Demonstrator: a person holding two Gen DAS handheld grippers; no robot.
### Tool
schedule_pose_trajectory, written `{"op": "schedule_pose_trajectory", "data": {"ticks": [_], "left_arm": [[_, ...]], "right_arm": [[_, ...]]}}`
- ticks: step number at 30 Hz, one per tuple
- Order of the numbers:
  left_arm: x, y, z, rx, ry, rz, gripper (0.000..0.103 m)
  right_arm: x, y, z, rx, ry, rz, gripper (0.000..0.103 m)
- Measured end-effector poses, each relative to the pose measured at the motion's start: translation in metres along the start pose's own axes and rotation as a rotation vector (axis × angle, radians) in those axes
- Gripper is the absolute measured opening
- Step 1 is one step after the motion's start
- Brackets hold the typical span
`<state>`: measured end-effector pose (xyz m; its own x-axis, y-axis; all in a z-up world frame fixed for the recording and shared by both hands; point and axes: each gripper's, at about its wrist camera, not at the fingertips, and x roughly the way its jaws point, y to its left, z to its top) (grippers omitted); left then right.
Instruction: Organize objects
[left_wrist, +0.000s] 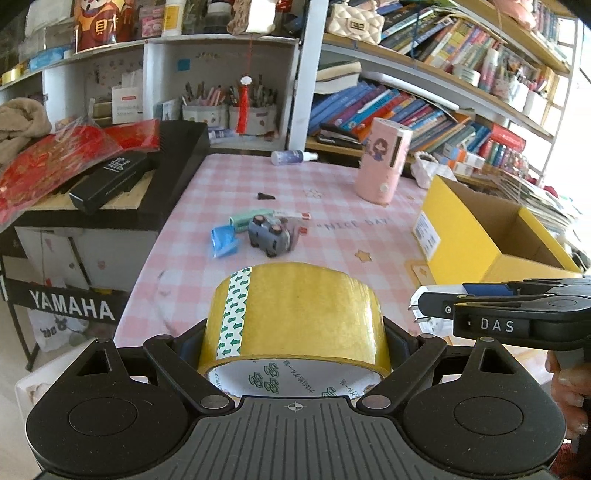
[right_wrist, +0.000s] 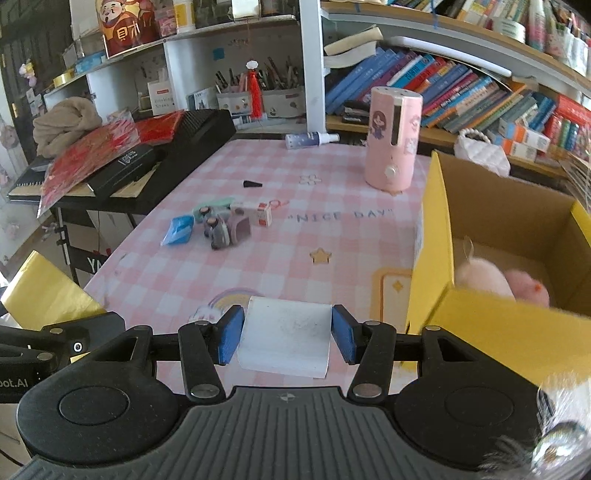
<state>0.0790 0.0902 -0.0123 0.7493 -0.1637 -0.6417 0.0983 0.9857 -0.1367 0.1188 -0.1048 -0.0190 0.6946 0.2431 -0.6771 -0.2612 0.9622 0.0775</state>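
My left gripper (left_wrist: 295, 339) is shut on a wide roll of yellow tape (left_wrist: 295, 310), held above the near end of the pink checked table (left_wrist: 332, 206). My right gripper (right_wrist: 287, 332) is shut on a small white box (right_wrist: 286, 336), its blue pads (right_wrist: 231, 339) pressing both sides. In the left wrist view the right gripper (left_wrist: 415, 310) shows at the right edge, beside the yellow cardboard box (left_wrist: 461, 229). That box (right_wrist: 432, 251) holds pink plush toys (right_wrist: 480, 278). Mid-table lies a cluster: a grey toy car (left_wrist: 267, 234), a blue packet (left_wrist: 223, 242), a green item (left_wrist: 251, 218).
A pink cylinder device (right_wrist: 393, 144) and a small spray bottle (right_wrist: 310, 140) stand at the table's far end, with a small black piece (right_wrist: 252, 183) nearer. A black keyboard with red packets (left_wrist: 55, 162) sits left. Crowded bookshelves (left_wrist: 424, 103) fill the back and right.
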Motion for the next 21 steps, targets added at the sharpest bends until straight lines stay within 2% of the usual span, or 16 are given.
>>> {"op": "schedule_pose_trajectory", "data": {"ticks": [21], "left_arm": [[-0.047,-0.01,-0.038,0.067,0.016,-0.042,0.092]], "right_arm": [[-0.055,0.01,-0.061,0.103,0.007,-0.034,0.049]]}}
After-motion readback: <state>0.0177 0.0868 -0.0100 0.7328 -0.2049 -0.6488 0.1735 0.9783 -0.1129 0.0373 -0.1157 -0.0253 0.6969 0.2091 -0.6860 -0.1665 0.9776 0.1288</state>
